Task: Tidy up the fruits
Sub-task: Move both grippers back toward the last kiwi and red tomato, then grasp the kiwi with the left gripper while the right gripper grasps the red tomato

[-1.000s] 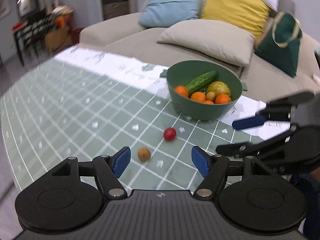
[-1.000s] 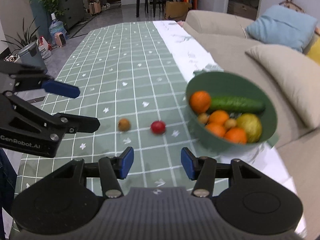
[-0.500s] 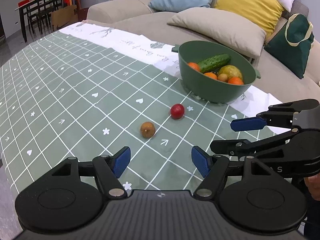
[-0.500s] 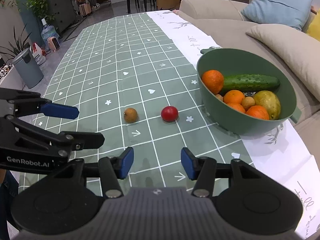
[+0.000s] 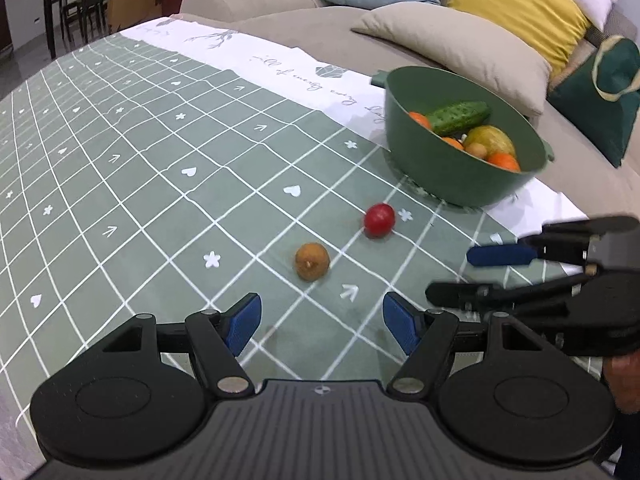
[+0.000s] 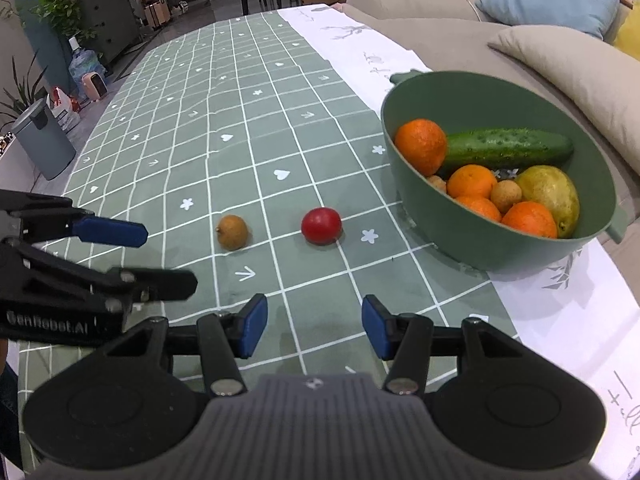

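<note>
Both the left gripper (image 5: pixel 322 322) and right gripper (image 6: pixel 314 326), jaws spread and empty, hover just short of a brown longan (image 5: pixel 312 261) and red tomato (image 6: pixel 321 225) lying beside the green bowl (image 6: pixel 472 236).

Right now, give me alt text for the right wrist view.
A small red round fruit and a small brown round fruit lie apart on the green grid tablecloth, beside a green plastic bowl of produce; the open right tool is empty.
</note>
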The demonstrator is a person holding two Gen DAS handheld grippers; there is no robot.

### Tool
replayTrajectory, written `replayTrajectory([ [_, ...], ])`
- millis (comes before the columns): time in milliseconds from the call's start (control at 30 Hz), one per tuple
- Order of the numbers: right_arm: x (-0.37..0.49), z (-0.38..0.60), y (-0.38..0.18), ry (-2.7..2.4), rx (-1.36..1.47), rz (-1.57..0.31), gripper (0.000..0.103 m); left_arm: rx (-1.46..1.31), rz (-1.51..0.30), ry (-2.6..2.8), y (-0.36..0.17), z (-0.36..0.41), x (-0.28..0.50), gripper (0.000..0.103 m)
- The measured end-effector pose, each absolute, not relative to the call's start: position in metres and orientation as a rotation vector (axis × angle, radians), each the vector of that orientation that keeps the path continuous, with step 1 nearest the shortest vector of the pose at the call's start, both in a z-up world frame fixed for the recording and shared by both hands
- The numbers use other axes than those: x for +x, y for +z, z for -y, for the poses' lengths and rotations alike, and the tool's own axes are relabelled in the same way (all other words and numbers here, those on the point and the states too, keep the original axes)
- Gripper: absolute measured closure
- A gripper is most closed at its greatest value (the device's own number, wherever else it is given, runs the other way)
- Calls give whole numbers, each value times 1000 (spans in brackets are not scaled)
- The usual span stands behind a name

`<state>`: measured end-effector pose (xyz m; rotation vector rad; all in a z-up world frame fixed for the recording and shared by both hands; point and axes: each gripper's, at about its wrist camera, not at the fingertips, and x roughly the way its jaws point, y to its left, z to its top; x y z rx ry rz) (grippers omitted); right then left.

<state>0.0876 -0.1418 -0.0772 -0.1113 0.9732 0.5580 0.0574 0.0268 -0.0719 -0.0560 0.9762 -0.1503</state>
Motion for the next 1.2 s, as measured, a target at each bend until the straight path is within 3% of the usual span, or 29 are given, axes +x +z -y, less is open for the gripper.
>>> replayTrajectory([
  [133,95,140,-90,553,-102,-989,54,-63,-979,-193,-79,-27,72,32],
  [400,102,141,-105,586,-80,-990,54,-22,-993,-223,-97,-25,93,37],
  [600,108,145,-106,590,-50,-976,54,-1,-984,-212,-107,-20,100,62],
  [667,109,146,-106,593,-48,-972,54,14,-973,-208,-108,-19,100,75],
  [1200,132,122,-111,533,-62,-910,54,-39,-964,-157,-98,-57,72,75],
])
